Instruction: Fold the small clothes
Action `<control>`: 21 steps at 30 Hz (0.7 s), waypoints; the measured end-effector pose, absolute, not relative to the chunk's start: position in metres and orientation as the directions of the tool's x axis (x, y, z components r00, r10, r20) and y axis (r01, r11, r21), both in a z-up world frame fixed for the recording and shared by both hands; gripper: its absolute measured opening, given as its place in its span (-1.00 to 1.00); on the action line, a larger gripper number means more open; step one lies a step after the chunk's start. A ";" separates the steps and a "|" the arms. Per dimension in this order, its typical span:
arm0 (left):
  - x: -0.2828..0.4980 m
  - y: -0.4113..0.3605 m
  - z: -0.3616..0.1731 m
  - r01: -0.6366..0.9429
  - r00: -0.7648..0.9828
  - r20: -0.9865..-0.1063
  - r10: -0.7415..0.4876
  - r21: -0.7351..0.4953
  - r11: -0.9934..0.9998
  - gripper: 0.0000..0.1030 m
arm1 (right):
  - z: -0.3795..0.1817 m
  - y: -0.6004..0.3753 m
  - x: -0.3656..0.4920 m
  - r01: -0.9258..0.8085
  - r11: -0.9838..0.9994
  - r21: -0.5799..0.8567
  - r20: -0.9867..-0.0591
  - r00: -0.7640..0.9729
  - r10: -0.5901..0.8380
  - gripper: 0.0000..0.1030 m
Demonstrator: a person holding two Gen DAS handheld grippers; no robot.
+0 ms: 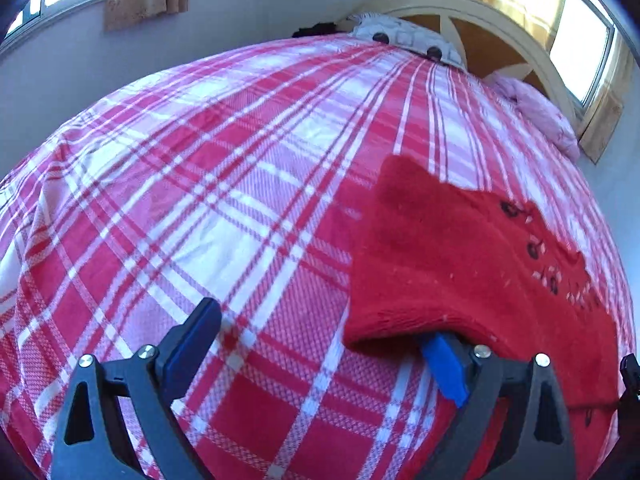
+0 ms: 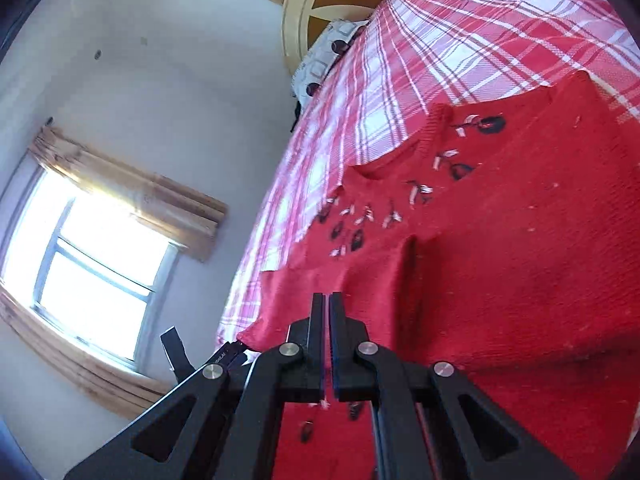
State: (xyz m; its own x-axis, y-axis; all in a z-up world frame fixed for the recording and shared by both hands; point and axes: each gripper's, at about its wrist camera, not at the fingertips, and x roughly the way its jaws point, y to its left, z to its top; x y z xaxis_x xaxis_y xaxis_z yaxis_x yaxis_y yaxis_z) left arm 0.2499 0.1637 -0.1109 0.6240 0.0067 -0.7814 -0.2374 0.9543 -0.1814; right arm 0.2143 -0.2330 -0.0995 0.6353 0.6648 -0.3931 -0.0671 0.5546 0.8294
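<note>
A red knitted sweater (image 1: 460,264) with dark and white embroidery near its neckline (image 2: 384,216) lies flat on the red-and-white plaid bedspread (image 1: 208,184). In the left wrist view it lies to the right. My left gripper (image 1: 320,336) stands wide open low over the bed at the sweater's near edge. Its right blue pad (image 1: 444,364) is tucked under that edge and its left finger (image 1: 200,320) is over bare bedspread. My right gripper (image 2: 328,300) hovers over the sweater's chest, its jaws parted by only a thin slit, with no cloth visible between them.
A cream and brown headboard (image 1: 480,28) stands at the far end of the bed, with a patterned pillow (image 1: 400,36) and a bunched pink blanket (image 1: 536,112). Curtained windows (image 2: 96,256) are set in the white walls. The bed's edge (image 2: 240,304) runs beside the sweater.
</note>
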 end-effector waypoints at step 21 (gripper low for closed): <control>0.247 0.146 -0.091 -0.133 0.680 -0.733 -0.020 -0.151 0.980 0.88 | -0.099 -0.154 0.258 -0.088 0.956 0.278 -0.821 0.495 0.284 -0.82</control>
